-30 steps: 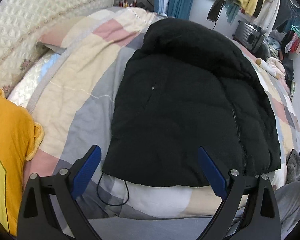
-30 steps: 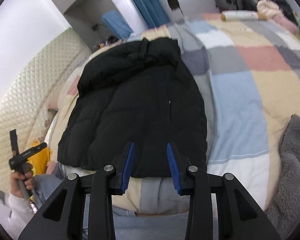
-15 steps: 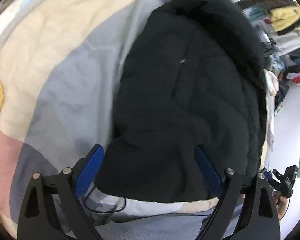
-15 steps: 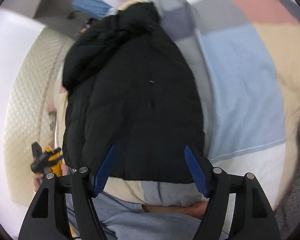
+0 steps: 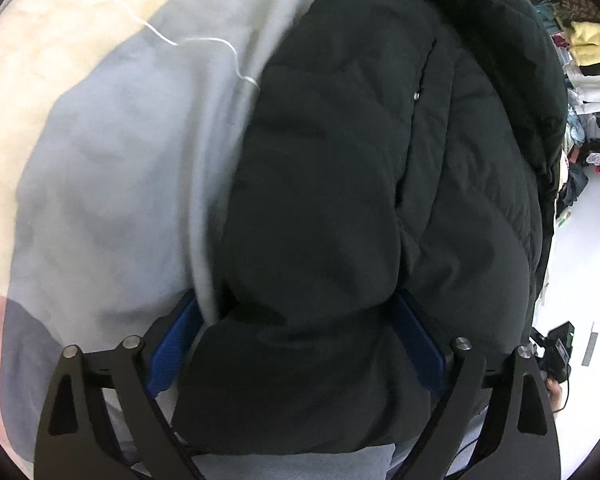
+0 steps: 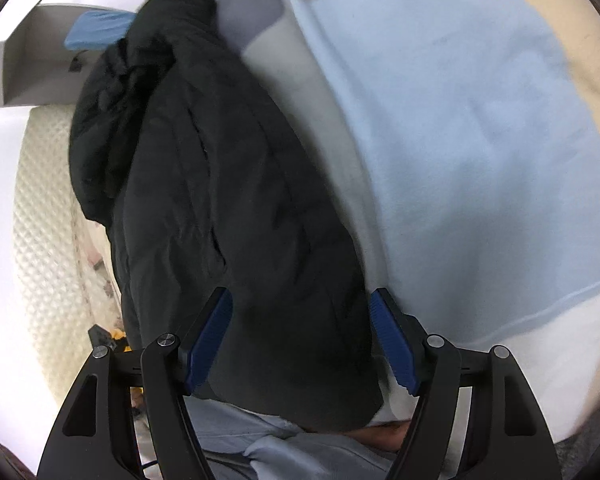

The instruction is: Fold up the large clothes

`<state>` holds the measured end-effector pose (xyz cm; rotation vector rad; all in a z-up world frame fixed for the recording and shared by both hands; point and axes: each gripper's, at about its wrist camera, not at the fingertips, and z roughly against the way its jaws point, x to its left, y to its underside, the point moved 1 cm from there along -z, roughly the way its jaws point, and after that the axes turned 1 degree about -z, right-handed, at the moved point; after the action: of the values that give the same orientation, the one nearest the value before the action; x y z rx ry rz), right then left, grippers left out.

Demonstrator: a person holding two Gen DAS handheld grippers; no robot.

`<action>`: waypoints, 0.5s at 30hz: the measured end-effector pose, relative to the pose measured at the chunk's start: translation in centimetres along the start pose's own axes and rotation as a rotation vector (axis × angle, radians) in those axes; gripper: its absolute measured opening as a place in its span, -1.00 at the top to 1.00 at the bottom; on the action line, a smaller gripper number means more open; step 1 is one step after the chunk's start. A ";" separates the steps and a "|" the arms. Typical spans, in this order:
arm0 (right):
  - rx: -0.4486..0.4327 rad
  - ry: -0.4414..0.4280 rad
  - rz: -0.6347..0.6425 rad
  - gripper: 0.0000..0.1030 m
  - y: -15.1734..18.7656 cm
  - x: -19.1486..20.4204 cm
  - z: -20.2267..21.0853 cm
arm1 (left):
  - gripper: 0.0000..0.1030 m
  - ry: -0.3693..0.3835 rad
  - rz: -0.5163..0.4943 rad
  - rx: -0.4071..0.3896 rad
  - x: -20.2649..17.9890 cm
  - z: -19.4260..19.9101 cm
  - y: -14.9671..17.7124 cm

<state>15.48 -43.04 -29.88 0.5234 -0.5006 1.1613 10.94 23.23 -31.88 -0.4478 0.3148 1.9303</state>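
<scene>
A black puffer jacket lies folded lengthwise on a patchwork bedspread. My left gripper is open, its blue pads on either side of the jacket's near left hem corner, with jacket fabric bulging between them. In the right wrist view the same jacket stretches away, and my right gripper is open with its jaws astride the near right hem corner. Neither gripper has closed on the cloth.
The bedspread spreads pale blue and beige to the right of the jacket. A quilted cream headboard stands at the left. Piled clothes lie at the far right. The person's light trousers are just below the hem.
Both grippers have dropped down and forward onto the jacket's near hem. The right gripper opened wide from nearly shut. The hem now sits between the jaws of each.
</scene>
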 end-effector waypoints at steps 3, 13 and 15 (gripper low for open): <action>0.041 -0.008 0.007 -0.36 -0.5 0.1 -1.1 | -0.92 0.025 0.012 0.004 0.3 -0.3 -0.1; 0.026 -0.113 0.143 -0.40 0.2 2.9 -0.4 | -0.89 0.247 -0.067 -0.123 0.2 3.1 1.6; 0.009 -0.180 0.204 -0.40 0.8 4.1 0.5 | -0.89 0.319 -0.090 -0.158 0.3 4.8 2.4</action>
<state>15.94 -40.11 -26.86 0.5981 -0.7171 1.3176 7.87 24.58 -27.75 -0.8641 0.3419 1.8005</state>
